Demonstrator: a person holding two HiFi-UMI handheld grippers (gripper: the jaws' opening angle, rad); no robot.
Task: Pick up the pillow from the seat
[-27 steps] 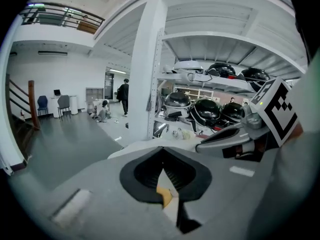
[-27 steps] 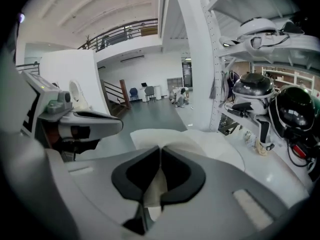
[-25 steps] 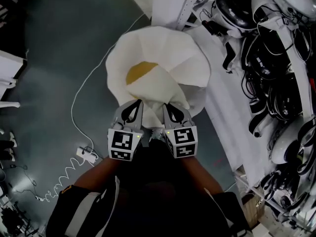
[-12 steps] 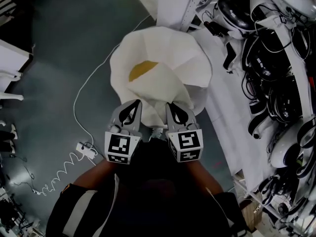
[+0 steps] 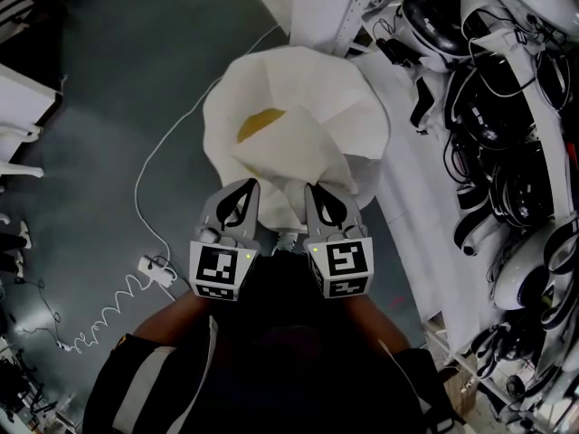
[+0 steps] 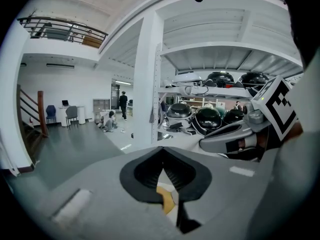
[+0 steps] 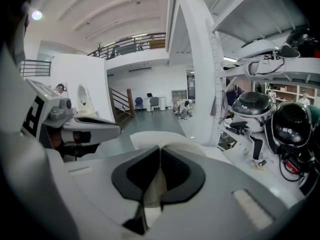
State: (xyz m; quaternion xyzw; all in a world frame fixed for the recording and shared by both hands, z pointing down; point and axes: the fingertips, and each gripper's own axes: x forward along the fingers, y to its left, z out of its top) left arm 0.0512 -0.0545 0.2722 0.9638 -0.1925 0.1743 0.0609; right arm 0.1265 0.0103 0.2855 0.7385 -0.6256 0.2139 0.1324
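Left gripper (image 5: 241,193) and right gripper (image 5: 318,193), jaws closing tight on the pillow (image 5: 308,98) edge at centre frame; lift seemingly in hand, next needing an even raise

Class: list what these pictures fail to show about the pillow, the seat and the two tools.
- Seat: head view, almost all covered by the pillow; whether they touch cannot be told.
- Yellow patch: head view, partly folded under white fabric; what it is remains unclear.
- Most of the pillow: gripper views, hidden behind the left tool and right tool.
- Distant people: left gripper view, too small.
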